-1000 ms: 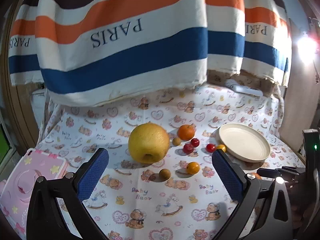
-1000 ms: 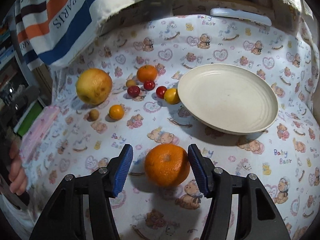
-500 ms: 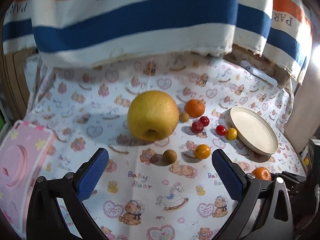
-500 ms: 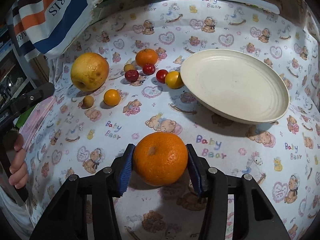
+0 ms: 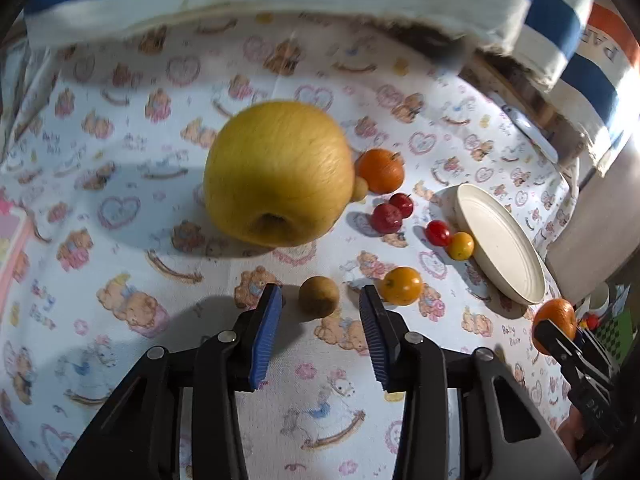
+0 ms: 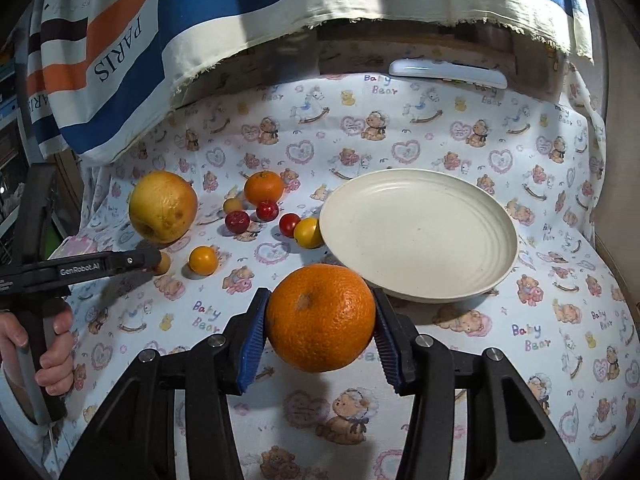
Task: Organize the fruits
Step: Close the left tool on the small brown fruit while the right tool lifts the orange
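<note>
Counting fruit on the desk [image 6: 460, 152]: one big yellow fruit [image 5: 278, 172], two oranges, three red cherry tomatoes, two yellow ones, two brown balls, one plate [image 6: 420, 236]. Right gripper [image 6: 320, 320] fingers clamp the orange [image 6: 320, 316] at lower centre. Left gripper [image 5: 318, 320] fingers just narrowed around a brown ball [image 5: 319, 295], not touching. Only the right view shows a hand [image 6: 52, 344].

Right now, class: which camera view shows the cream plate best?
The right wrist view: the cream plate shows nearly whole, ridged and empty, only its near rim hidden behind the orange in the right gripper. The left wrist view shows the plate small, foreshortened, near the edge.
</note>
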`<state>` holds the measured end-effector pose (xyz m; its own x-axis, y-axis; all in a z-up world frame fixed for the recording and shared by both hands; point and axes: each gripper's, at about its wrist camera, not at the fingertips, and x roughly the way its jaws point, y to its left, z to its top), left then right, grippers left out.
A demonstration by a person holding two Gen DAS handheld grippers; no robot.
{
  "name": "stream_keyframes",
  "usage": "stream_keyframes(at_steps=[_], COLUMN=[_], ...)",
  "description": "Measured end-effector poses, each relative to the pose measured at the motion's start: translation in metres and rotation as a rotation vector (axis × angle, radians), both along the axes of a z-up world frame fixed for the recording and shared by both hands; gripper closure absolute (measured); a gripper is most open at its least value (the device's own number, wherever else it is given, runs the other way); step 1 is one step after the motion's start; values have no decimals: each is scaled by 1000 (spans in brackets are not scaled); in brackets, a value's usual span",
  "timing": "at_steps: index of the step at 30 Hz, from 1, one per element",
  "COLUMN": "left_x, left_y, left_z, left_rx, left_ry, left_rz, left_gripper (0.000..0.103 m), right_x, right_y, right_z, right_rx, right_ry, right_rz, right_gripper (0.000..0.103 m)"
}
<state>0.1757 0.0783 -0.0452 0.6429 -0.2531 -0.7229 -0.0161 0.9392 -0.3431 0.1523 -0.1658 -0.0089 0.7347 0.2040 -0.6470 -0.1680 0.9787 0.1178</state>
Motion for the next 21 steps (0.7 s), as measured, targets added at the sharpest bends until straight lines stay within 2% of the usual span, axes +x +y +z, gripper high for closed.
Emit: stream_keyframes(at_steps=[3,6,9,11,14,17,21], left_x=[1,2,6,11,11,10,3], left_y=[2,-3,-2,-3,-2,-2,-4], left_z=[1,4,1,-6,-6,-5,-1], left_rx=[14,83,60,53,45,59,98], left_ry=[-23,-71,-52,-7,-9,10,-1], left_rz=[18,10,-29,-38,-38,-41,-32], left_gripper=[65,65,65,65,65,81,81], right_x=[-2,-3,-3,-3,-2,0,2], right_y=[0,0,0,0,-2,-3,-5], right_z=[1,2,2,2,2,1,1], right_rx=[-3,-2,-6,-9,-1,-2,-5], right_ry=[-12,-13,-15,-17,-8,-3,-2], right_rz=[-1,2,-3,-12,-19,-22,-29], right_gripper=[52,52,52,52,52,52,52])
